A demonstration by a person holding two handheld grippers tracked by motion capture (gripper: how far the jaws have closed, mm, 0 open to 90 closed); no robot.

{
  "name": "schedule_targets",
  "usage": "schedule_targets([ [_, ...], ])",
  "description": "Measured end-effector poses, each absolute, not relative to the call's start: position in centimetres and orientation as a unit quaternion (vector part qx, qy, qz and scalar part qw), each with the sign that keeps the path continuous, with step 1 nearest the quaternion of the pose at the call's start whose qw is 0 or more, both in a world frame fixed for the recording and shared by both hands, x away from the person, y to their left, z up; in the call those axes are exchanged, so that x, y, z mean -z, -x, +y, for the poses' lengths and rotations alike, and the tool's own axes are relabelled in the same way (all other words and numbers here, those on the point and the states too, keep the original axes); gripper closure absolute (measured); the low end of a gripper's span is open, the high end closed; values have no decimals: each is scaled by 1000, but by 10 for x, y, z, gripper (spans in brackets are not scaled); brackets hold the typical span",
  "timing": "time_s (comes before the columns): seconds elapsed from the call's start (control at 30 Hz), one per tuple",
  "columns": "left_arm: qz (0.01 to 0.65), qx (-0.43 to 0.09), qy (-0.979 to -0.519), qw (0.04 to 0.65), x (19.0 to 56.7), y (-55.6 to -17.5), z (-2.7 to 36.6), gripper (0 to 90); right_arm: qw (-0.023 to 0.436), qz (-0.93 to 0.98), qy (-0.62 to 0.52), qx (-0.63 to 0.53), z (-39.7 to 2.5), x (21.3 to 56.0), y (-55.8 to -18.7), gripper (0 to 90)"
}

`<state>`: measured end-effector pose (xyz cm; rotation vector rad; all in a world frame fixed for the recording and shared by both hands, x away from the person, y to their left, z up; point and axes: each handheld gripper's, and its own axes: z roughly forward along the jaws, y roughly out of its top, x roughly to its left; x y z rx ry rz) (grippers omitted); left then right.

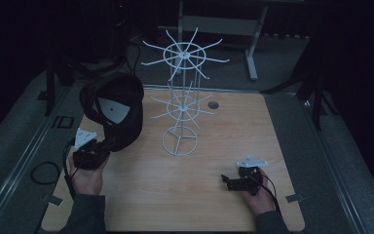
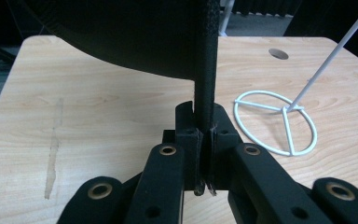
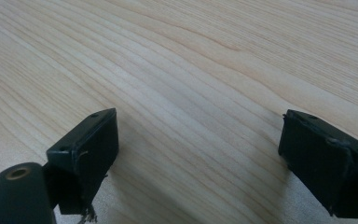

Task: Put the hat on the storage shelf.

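While the left hand-held gripper (image 1: pixel 102 147) pinches the cap (image 1: pixel 119 109) just left of the rack (image 1: pixel 180 105), the right hand-held gripper (image 1: pixel 229 181) rests spread, well right of it on the tabletop (image 1: pixel 233 126).

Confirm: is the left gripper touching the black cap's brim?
Touching. In the left gripper view the left gripper has its jaws closed on the thin edge of the black fabric cap, with no gap on either side; the cap hangs off the table.
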<state>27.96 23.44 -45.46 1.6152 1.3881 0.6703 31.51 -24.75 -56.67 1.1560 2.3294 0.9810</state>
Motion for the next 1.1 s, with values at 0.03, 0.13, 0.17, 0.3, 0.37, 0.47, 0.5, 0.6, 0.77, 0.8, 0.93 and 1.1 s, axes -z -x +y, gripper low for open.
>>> schedule_targets([
  [0.03,558,-272,-650,439,453,-279,234,863,180,825,-409,-347,-248,567,-315,119],
  [0.13,554,-275,-652,439,450,-279,233,863,180,824,-409,-347,-247,567,-315,118],
  [0.17,552,-277,-653,439,449,-279,233,862,180,825,-409,-347,-248,567,-315,119],
  [0.3,549,-280,-654,439,446,-280,231,863,180,824,-409,-347,-247,567,-315,119],
  [0.37,548,-282,-653,441,445,-281,230,862,180,824,-409,-347,-247,567,-315,119],
  [0.47,547,-283,-652,442,443,-282,229,862,180,824,-409,-347,-247,567,-315,119],
  [0.5,546,-284,-652,443,442,-282,229,863,180,824,-409,-347,-247,567,-315,119],
  [0.6,546,-285,-651,445,440,-282,228,862,180,824,-409,-347,-247,567,-315,119],
  [0.77,545,-287,-646,451,437,-282,225,863,180,824,-410,-347,-247,567,-315,119],
  [0.8,544,-288,-646,451,437,-283,224,863,180,824,-411,-348,-247,567,-315,119],
  [0.93,540,-293,-647,452,433,-284,221,863,180,824,-410,-347,-247,567,-315,118],
  [1.1,537,-299,-646,453,427,-285,220,863,179,824,-410,-347,-247,567,-315,119],
])
